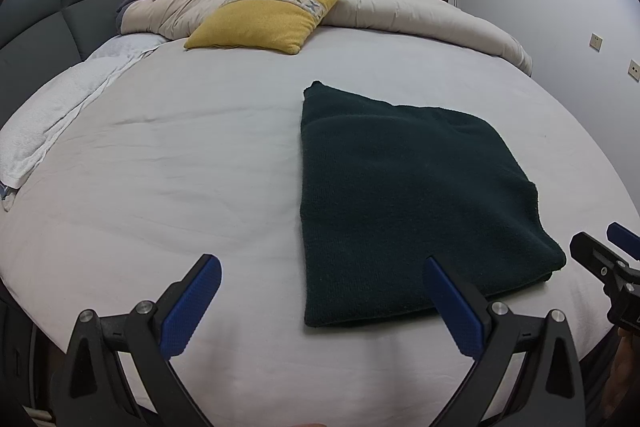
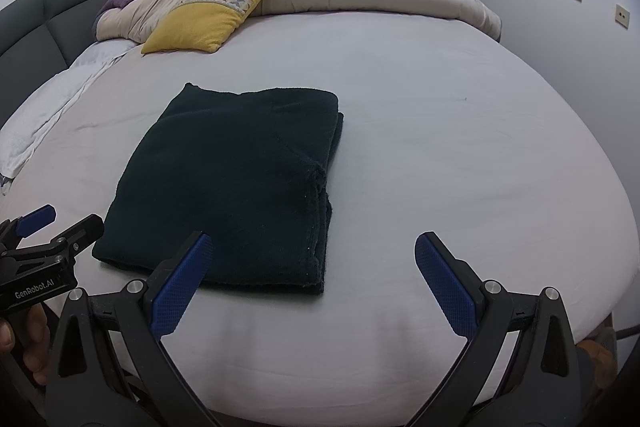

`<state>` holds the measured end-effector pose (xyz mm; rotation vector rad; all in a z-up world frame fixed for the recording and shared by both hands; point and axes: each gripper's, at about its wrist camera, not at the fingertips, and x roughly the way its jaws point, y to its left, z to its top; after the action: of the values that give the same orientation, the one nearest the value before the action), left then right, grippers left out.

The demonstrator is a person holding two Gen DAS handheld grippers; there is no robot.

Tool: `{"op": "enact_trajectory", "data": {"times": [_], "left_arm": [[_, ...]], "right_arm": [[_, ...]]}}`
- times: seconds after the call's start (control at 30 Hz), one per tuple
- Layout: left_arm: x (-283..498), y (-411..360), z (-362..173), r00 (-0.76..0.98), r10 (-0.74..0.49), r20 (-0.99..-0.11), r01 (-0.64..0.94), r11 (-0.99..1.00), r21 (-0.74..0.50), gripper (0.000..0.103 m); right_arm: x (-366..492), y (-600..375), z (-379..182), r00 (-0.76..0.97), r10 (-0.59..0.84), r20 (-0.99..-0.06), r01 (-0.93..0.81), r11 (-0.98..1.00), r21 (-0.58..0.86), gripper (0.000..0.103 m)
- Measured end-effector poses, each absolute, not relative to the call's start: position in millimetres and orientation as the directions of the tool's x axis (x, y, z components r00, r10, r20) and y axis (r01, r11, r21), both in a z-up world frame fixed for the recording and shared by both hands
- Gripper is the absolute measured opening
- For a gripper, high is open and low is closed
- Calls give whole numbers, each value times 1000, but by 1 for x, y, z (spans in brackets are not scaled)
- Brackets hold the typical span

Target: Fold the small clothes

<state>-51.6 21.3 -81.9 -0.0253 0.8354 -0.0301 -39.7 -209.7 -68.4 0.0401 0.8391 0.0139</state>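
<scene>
Left tool [image 1: 322,269], right tool [image 2: 314,247]: wide apart, empty.

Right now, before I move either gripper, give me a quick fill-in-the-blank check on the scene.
1. The dark green garment lies ____ on the bed sheet.
2. The left gripper fingers are spread ____.
3. The right gripper holds ____.
4. The ____ pillow leans on the duvet.

Missing: folded; open; nothing; yellow
</scene>
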Motion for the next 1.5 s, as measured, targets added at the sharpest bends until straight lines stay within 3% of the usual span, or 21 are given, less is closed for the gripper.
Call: {"op": "enact_trajectory", "data": {"times": [1.5], "left_arm": [[-54, 21, -81, 671, -29, -741, 6, 999, -34, 103]], "right_arm": [[-42, -210, -69, 666, 33, -745, -1, 999, 44, 103]]}}
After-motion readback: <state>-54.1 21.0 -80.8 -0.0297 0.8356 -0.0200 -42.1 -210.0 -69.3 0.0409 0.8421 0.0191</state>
